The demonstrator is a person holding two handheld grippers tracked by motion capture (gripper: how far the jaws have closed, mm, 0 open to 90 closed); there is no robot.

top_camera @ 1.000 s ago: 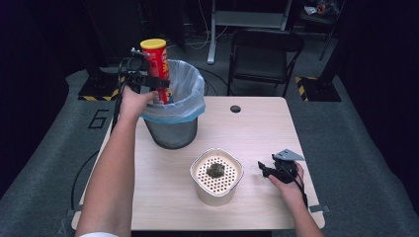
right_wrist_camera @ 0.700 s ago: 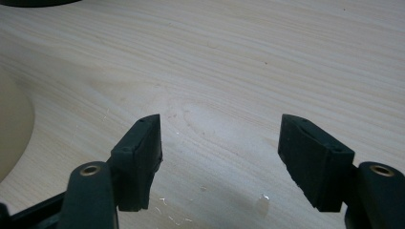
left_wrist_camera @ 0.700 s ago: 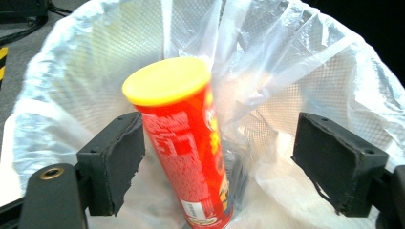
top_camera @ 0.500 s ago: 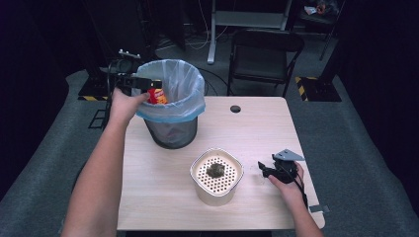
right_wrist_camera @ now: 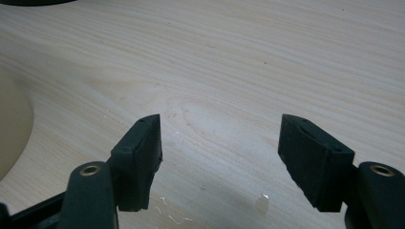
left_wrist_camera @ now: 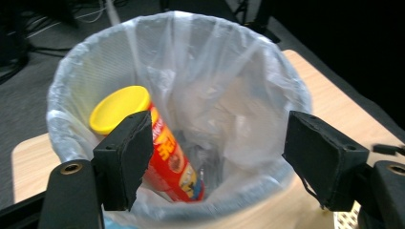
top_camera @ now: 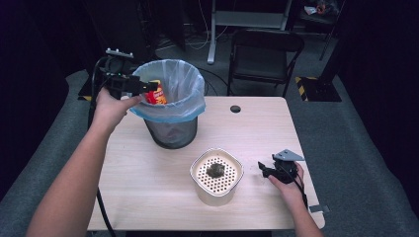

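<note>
Chip can (left_wrist_camera: 157,157): a tall red tube with a yellow plastic lid, lying tilted inside the bin, lid end up against the near side of the liner and bottom end down in the folds. It touches the bag and nothing holds it.

Left tool (top_camera: 141,88): hovers at the bin's rim with its jaws spread wide and nothing between them. From the left gripper view the can sits just behind one pad (left_wrist_camera: 126,160), clear of both.

Right tool (top_camera: 269,170): rests low on the counter (top_camera: 148,177) at the person's right, jaws parted and empty, with bare wood between them in its own view.

Bin (top_camera: 170,133): dark mesh basket lined with a thin pale blue bag (left_wrist_camera: 224,95), standing on the counter's far left.

White pot (top_camera: 217,175): a cream container with a perforated top and a dark clump on it, near the middle front, just beside the right tool.

How the can would handle: I'd judge it light and likely near empty, stiff along its length but easy to dent if squeezed hard. The glossy wrap looks slippery.

Where to take hold: across the round body below the lid, jaws square to the tube. The lid alone would probably pop off.

What might go wrong: the loose liner could snag on a pad.
</note>
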